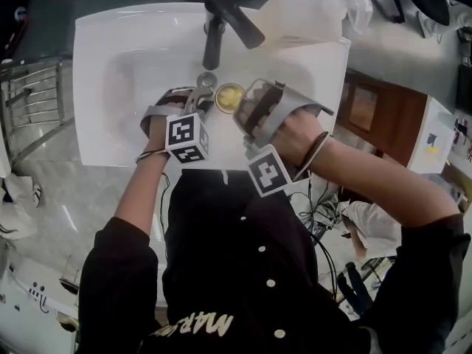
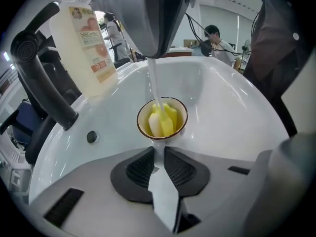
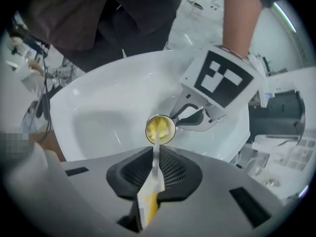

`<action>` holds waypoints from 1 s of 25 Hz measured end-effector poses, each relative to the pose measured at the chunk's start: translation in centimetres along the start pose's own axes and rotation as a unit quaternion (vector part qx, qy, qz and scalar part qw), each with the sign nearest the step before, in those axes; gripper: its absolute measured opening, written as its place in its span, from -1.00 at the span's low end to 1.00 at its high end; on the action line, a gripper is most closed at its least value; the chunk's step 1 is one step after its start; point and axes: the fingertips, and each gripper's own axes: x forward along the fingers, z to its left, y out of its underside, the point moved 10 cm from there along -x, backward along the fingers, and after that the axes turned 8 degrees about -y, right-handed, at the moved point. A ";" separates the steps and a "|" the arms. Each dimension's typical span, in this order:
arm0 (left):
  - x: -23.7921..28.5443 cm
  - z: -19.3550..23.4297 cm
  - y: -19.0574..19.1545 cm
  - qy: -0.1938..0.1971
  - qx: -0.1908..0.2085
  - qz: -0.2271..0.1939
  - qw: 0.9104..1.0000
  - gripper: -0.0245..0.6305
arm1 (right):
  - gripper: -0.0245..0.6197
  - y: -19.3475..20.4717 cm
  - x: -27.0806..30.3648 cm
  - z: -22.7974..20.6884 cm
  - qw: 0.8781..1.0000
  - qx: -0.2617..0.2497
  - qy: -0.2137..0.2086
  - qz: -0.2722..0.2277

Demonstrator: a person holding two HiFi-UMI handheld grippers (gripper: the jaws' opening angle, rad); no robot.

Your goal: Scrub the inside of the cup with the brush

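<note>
Left gripper view looks down into the white sink (image 2: 232,127), where the left gripper (image 2: 158,162) has its jaws pinched on the cup's small white handle (image 2: 158,147). The cup (image 2: 143,125) sits just beyond the fingertips, mouth up, over the basin. Whether its base rests on the porcelain I cannot tell. It looks like glazed ceramic, so I judge it stiff, fairly heavy for its size, breakable against the hard basin and slick once wet. Held only by that narrow handle, it will probably try to swing when the scrubbing pushes sideways. The hold is best kept close against the cup wall.

Inside the cup stands the brush (image 2: 165,120). Its yellow sponge head fills most of the bowl, and its thin white stem rises straight up. The sponge should be soft and very light, squashing easily against the wall. The slim stem will likely bend a little under pressure.

To the right, the right gripper (image 3: 155,167) has its jaws clamped on the upper part of that stem, pointing steeply down at the cup. A hold lower on the stem would give stiffer control. The present high hold gives reach to the bottom.
</note>
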 end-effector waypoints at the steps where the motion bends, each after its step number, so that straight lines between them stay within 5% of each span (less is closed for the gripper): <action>1: 0.0 0.0 0.0 -0.001 -0.002 0.000 1.000 -0.68 | -0.76 0.4 0.0 -0.2 0.999 0.033 -0.006 -0.016; 3: -0.1 0.0 0.0 -0.005 -0.003 -0.001 1.000 -0.67 | -0.76 1.6 0.0 -0.6 0.991 0.121 -0.024 -0.058; 5: -0.2 -0.1 -0.2 -0.008 0.000 0.001 1.000 -0.67 | -0.76 3.0 0.2 -0.9 0.967 0.227 -0.053 -0.104; 8: -0.1 -0.1 -0.4 -0.011 0.006 0.003 1.000 -0.68 | -0.76 4.9 0.7 -0.9 0.906 0.375 -0.104 -0.167; 12: -0.2 -0.3 -0.5 -0.015 0.015 0.001 1.000 -0.67 | -0.76 6.5 1.4 -0.1 0.828 0.493 -0.148 -0.223; 16: -0.1 -0.4 -0.5 -0.017 0.015 0.003 1.000 -0.67 | -0.76 8.1 2.3 0.9 0.714 0.612 -0.200 -0.275; 25: -0.3 -0.5 -0.7 -0.021 0.019 0.005 1.000 -0.67 | -0.76 10.1 4.0 4.1 0.413 0.789 -0.266 -0.369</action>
